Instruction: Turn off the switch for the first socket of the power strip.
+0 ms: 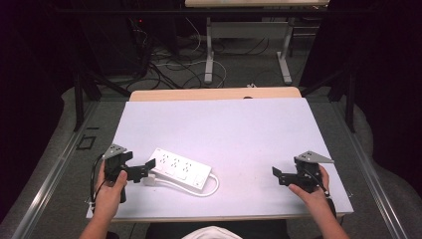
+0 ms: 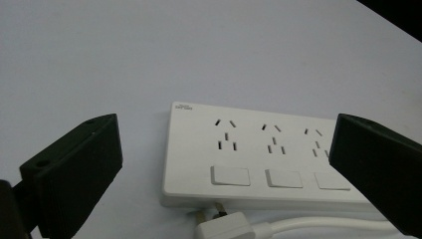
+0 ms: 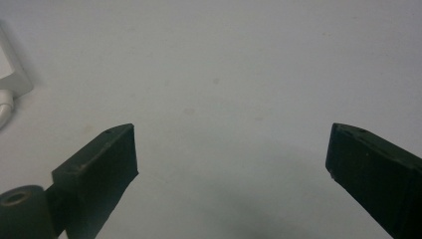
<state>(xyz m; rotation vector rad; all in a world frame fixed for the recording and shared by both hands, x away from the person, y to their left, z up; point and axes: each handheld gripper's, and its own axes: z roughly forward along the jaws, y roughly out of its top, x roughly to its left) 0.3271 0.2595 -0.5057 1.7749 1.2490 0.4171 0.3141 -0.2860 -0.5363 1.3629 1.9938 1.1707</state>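
Status: early stage, by my reading. The plug (image 2: 221,226) lies loose on the table (image 1: 249,129), just in front of the power strip (image 1: 180,169), prongs pointing at the strip's near edge and seated in no socket. The left gripper (image 1: 143,169) hovers right at the plug with its jaws spread wide and nothing between them. The right gripper (image 1: 278,177) waits well apart on the right side of the table, jaws likewise wide open and empty. Nothing is gripped yet; picking up the plug and pushing it into a socket look to be what is left.

Count:
- Power strip: one, white, lying flat at front left of the table.
- Socket groups on it: three, as the left gripper view shows them (the right-hand end is partly hidden behind a jaw).
- Rocker switches: three, one below each socket group.
- Plug: one, white.
- Cord (image 1: 211,186): one, looping round the strip's right end.
- Grippers: two.
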